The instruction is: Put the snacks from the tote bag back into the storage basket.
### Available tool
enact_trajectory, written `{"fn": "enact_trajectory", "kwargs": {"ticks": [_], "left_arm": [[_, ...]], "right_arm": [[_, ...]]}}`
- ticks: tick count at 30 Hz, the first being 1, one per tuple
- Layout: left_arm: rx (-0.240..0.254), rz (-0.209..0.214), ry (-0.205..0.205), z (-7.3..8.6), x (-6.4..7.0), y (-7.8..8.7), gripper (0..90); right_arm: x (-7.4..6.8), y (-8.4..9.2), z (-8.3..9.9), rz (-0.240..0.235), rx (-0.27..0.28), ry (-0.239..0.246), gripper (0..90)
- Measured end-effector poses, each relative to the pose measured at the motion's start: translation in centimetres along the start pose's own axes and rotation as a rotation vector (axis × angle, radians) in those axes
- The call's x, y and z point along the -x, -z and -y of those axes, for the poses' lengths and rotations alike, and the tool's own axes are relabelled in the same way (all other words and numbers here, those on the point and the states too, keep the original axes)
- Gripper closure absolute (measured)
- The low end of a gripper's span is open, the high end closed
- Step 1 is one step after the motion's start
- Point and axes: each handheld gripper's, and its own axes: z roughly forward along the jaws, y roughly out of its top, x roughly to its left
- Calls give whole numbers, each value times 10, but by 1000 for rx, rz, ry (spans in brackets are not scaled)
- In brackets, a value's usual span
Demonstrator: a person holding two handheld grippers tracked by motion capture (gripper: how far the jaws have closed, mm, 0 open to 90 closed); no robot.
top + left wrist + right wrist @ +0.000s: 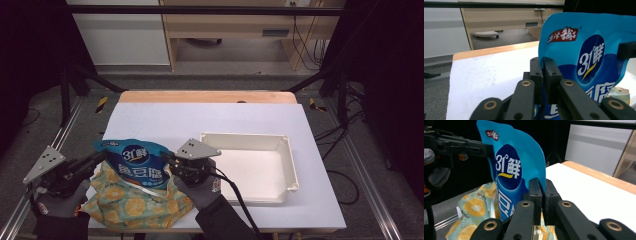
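Note:
A blue snack pouch (135,167) with white lettering stands upright above a bag printed with orange slices (125,202) at the table's front left. My left gripper (102,157) is shut on the pouch's left edge, and my right gripper (167,162) is shut on its right edge. In the left gripper view the jaws (542,62) pinch the pouch (584,50) at its side seam. In the right gripper view the jaws (543,183) clamp the pouch (511,165) at the opposite seam, with the left gripper (489,150) holding the far edge. The patterned bag (474,207) lies open below.
A white rectangular tray (292,165) sits empty on the right half of the white table (200,120). A wooden strip (205,96) runs along the table's far edge. Black frame bars and floor cables surround the table.

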Motion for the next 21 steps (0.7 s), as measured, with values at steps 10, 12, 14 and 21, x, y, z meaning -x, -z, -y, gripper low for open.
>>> {"fn": "enact_trajectory", "kwargs": {"ticks": [10,12,14,21], "left_arm": [[-2,-9,1,0,0,0,900],[-1,-14,2,0,1,0,900],[0,-19,1,0,2,0,900],[7,-30,5,-1,4,1,900]], "right_arm": [[-1,-1,-1,3,-4,2,892],[-1,-1,-2,4,-4,5,896],[-2,-1,-2,9,-4,11,899],[-1,-1,-2,11,-7,9,900]]}}
